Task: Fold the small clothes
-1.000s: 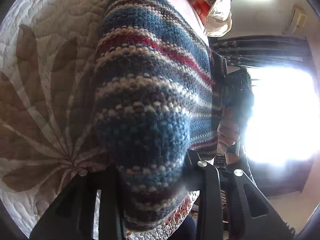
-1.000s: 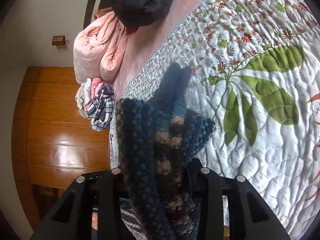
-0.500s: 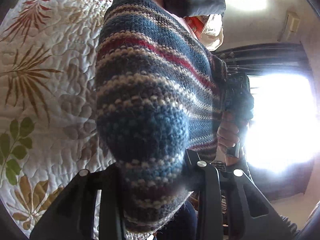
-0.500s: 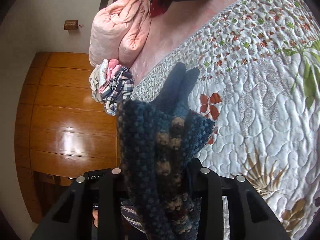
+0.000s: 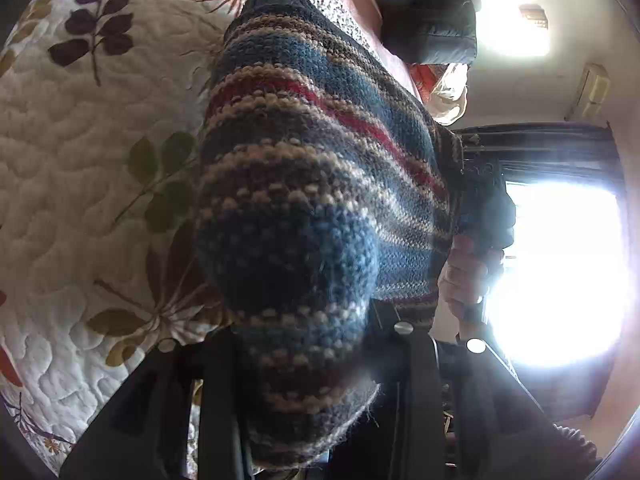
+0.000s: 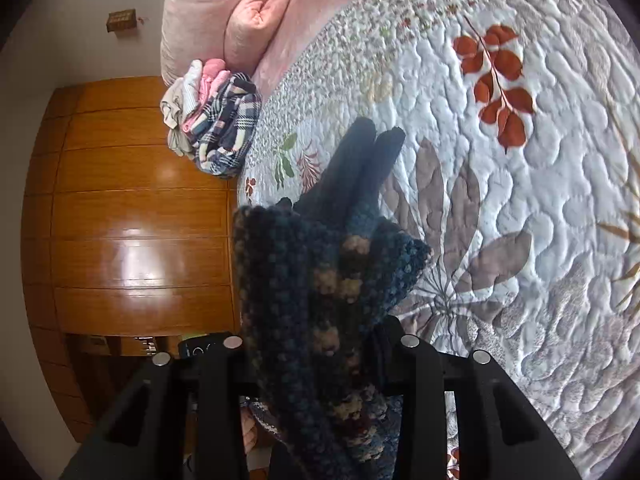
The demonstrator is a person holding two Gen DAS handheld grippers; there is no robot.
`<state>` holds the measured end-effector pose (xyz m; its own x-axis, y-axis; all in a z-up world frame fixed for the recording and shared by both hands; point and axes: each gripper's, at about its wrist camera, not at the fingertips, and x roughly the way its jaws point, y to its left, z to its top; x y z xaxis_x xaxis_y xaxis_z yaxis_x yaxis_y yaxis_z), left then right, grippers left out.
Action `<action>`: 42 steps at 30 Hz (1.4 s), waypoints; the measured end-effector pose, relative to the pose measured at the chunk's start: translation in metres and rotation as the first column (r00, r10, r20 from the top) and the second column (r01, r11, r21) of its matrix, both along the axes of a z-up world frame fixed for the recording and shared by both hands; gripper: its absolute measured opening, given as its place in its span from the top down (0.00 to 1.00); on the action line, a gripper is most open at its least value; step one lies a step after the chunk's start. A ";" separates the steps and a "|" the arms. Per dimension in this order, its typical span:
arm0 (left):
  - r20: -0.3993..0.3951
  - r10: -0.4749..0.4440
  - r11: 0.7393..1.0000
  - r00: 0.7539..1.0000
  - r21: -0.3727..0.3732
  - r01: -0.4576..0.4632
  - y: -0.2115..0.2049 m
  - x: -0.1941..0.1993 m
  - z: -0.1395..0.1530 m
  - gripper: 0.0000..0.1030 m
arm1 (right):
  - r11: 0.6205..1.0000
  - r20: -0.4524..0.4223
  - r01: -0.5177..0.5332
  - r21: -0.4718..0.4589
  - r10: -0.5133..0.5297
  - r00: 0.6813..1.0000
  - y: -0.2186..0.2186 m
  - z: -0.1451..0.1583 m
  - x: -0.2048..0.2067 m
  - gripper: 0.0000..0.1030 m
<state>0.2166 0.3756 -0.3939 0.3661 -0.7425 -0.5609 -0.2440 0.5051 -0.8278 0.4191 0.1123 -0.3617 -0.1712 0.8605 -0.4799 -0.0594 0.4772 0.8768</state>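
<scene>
Bed: quilt (image 6: pixel 520 200) with a leaf print, a wooden wardrobe (image 6: pixel 132 220) beside it.
Bedding: pink duvet (image 6: pixel 224 12) rolled at the far end, a pile of clothes (image 6: pixel 216 120) just beside it.
Sweater: striped knit sweater (image 5: pixel 320 168) held up above the quilt between both grippers.
Left gripper (image 5: pixel 304 360): fingers clamped on one sweater edge.
Right gripper (image 6: pixel 320 360): fingers clamped on the other edge.

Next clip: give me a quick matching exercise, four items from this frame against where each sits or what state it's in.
Items:
1. sweater
2. quilt
3. plaid pile
4. pink duvet

States:
A. rolled up at the bed's far end
B. held in both jaws
C. at the bed's edge by the wardrobe
D. spread over the bed

Pairs: 1-B, 2-D, 3-C, 4-A
</scene>
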 end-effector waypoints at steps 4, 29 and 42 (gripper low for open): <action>-0.054 0.020 0.999 0.998 -0.035 -0.022 0.006 -0.010 -0.032 0.67 | 0.999 -0.048 -0.009 -0.048 0.007 0.999 0.003 -0.033 -0.013 0.63; 0.059 -0.138 0.955 0.989 0.273 0.117 -0.022 -0.054 0.009 0.60 | 0.918 0.351 0.056 -0.393 0.094 0.932 -0.010 -0.003 -0.042 0.88; 0.089 -0.091 0.910 0.992 0.412 0.046 0.041 0.061 0.032 0.61 | 0.881 0.394 0.020 -0.473 0.191 0.899 0.020 -0.001 -0.025 1.00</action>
